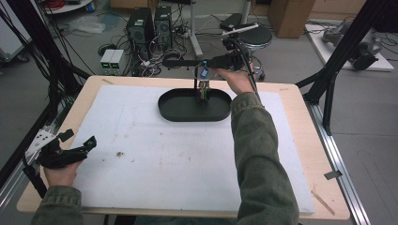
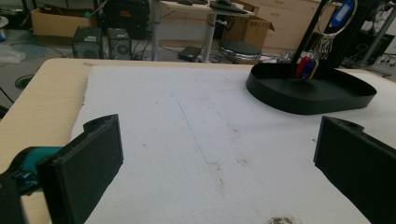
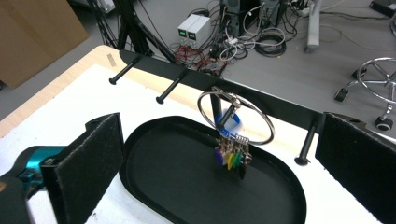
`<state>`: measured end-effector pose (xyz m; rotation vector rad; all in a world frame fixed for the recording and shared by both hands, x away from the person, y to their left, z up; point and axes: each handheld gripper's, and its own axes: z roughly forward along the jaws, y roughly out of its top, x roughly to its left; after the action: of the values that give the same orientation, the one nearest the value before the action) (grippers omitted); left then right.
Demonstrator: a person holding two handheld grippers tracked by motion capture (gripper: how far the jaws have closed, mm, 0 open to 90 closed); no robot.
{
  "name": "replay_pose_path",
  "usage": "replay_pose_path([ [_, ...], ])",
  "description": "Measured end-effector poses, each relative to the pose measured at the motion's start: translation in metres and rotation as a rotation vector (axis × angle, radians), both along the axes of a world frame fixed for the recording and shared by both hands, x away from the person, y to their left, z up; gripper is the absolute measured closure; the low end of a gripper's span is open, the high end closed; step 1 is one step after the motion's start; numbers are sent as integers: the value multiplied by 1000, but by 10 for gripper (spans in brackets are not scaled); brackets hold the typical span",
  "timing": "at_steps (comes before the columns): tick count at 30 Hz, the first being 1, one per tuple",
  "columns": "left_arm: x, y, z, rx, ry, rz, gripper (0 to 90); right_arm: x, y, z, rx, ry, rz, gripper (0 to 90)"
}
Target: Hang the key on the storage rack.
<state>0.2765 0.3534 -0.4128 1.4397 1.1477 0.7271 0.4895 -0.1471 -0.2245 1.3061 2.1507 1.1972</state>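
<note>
Jaws on my left gripper (image 1: 77, 149) stand apart at the table's near left corner, resting on the white mat (image 1: 164, 154). Further right, the key ring (image 3: 236, 119) hangs on a peg of the rack (image 3: 261, 100) above the black tray (image 1: 174, 110); its blue tag (image 1: 204, 73) carries no writing I can read. My right gripper (image 1: 187, 62) stands with jaws apart beside the rack, partly merging with it from above.

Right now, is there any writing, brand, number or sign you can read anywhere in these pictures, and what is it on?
None can be read.
Blue tag on the key ring: any print is too blurred to read.
Two small grey boxes on the floor behind the table: front displays too small to read.
Black tray, white mat and both grippers, left and right: no lettering visible.
</note>
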Motion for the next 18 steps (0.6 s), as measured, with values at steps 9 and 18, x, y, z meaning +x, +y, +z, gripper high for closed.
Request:
replay_pose_path([
  [9,0,-1,0,0,0,-2,18,-12,-18,-12,18,-1,-8,6],
  [18,0,-2,0,5,2,-3,18,-31,-39,-20,41,-48,-37,6],
])
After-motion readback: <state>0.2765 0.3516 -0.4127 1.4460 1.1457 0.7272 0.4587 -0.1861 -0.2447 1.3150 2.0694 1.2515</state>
